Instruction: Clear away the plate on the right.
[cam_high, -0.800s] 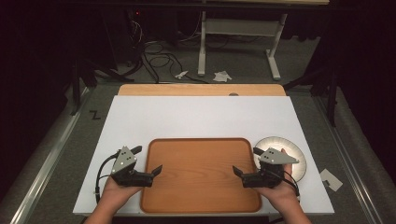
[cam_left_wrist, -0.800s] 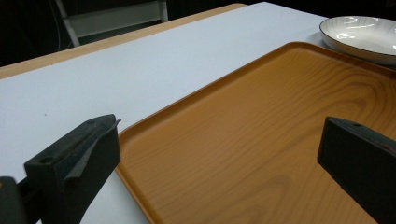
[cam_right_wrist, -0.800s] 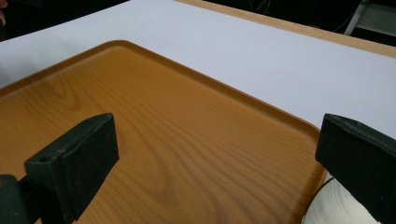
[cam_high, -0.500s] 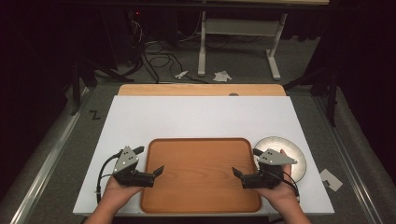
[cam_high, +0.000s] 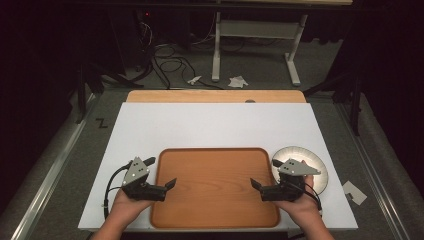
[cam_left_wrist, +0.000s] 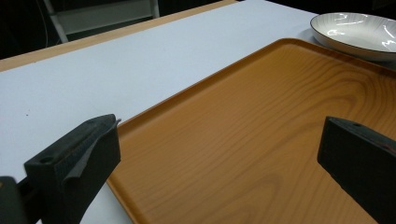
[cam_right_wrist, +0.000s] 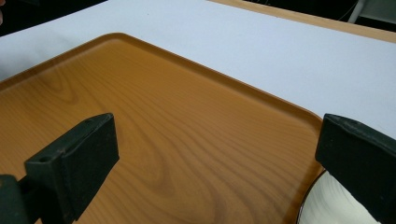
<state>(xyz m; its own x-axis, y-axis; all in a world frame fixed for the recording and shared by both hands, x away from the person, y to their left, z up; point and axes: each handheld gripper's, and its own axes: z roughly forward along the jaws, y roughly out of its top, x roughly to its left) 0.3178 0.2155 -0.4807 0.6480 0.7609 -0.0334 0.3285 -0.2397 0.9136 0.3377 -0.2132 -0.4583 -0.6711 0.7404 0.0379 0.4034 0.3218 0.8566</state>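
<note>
Both grippers (cam_high: 170, 184) (cam_high: 256, 184) released, empty, over wooden tray (cam_high: 215, 220). Risk: right jaw clips plate (cam_high: 316, 165) rim touching tray edge.

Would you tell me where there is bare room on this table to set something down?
The tray holds nothing, and the white tabletop behind it is bare. It is crowded at the tray's right edge, where the plate and right gripper sit.

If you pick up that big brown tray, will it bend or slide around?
The tray looks like stiff wood, so it probably won't bend. It's wide and flat, so lifting one side might tilt it. Its smooth rim may slip in a tool.
</note>
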